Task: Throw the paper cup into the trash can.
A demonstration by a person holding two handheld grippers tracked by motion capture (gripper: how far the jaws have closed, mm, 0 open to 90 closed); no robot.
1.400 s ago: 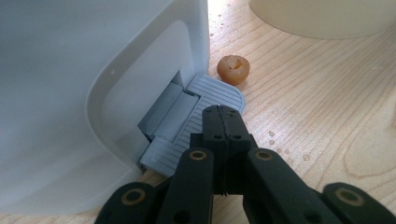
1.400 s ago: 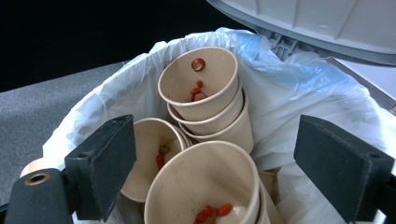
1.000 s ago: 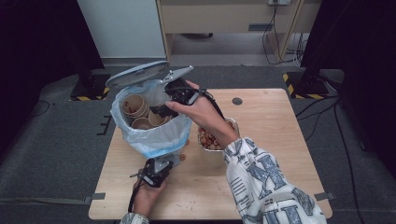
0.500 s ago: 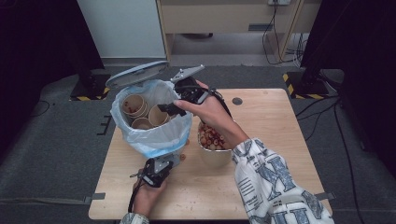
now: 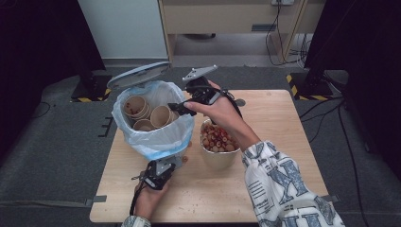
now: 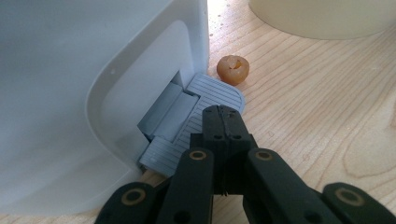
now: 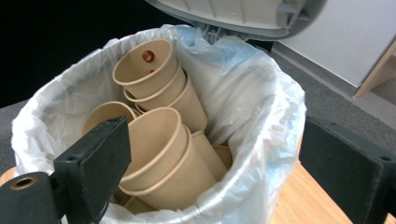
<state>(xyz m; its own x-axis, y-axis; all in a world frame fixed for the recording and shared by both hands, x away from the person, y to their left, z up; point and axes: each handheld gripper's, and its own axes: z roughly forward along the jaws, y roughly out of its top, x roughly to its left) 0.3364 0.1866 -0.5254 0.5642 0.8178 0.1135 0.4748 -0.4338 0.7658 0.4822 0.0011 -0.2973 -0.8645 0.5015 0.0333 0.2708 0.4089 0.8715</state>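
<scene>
Grey carpet is surrounding a wooden counter [image 5: 283, 137] with dark equipment standing at either side of the room and a pale cabinet behind.

Left claw [image 6: 223, 122]: its two black jaws are sitting fully closed against each other, with nothing between them, and the tips are pressing down on the grey ribbed pedal [image 6: 215, 95] at the foot of the white bin [image 6: 70, 93]. Just beyond the tips and slightly to their right, a small round brownish fruit [image 6: 233, 69] is lying on the counter, close to the pedal's far corner. Farther ahead, the base of a pale bowl [image 6: 322, 18] is standing on the wood. In the high view this claw [image 5: 163, 171] is lying low at the near side of the bin [image 5: 156, 142].

Right claw [image 7: 210, 158]: its jaws are standing apart, gripping nothing, having just been opening a little further. Directly ahead, between the jaws, the bin's white liner bag [image 7: 261, 93] is holding stacked brown paper cups [image 7: 159, 140]; one cup farther in is showing a red fruit [image 7: 148, 56] inside. Above and beyond, the grey lid [image 7: 243, 14] is standing raised. In the high view this claw [image 5: 182, 108] is hovering over the bin's rim, with the bowl of reddish fruit [image 5: 217, 139] nearer the person, beside the bin.
</scene>
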